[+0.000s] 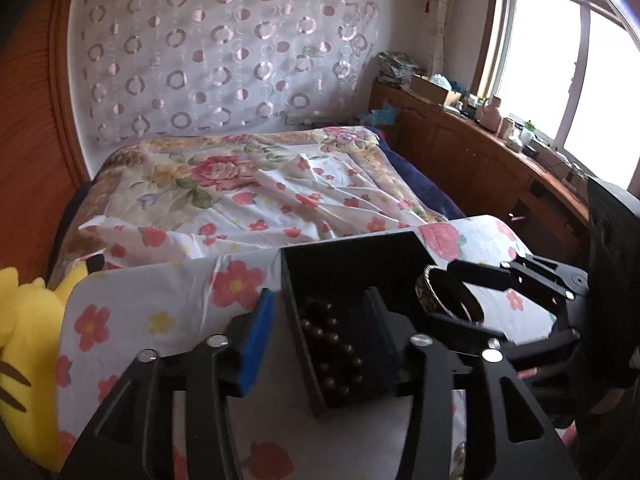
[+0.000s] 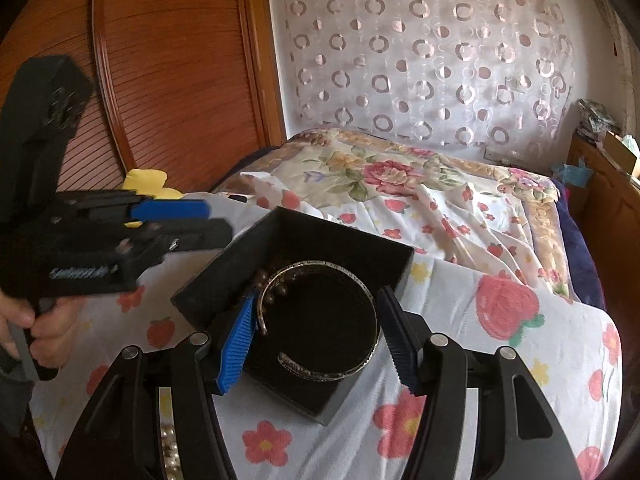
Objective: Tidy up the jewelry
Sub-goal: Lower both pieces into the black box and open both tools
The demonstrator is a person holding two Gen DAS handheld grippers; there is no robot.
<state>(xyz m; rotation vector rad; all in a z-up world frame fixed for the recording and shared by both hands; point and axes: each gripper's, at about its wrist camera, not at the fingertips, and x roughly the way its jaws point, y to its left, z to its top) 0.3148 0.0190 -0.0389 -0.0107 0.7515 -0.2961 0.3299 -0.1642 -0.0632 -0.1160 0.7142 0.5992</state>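
A black open box [image 2: 224,276] [image 1: 352,256] stands on a floral-covered surface. Dark brown beads [image 1: 332,344] [image 2: 276,288] lie in it. My right gripper [image 2: 316,332] is shut on a silver cuff bangle [image 2: 320,372], held across its width just over the box; the bangle also shows in the left wrist view [image 1: 444,296] between the right gripper's fingers [image 1: 480,276]. My left gripper [image 1: 320,336] is open and empty, its jaws astride the box's left wall. It shows at the left of the right wrist view [image 2: 192,224].
A bed with a floral quilt [image 1: 224,184] lies beyond the box. A yellow plush toy [image 1: 24,344] is at the left. A wooden cabinet [image 1: 480,160] with clutter runs under the window at the right. A wooden wardrobe door [image 2: 168,80] stands left.
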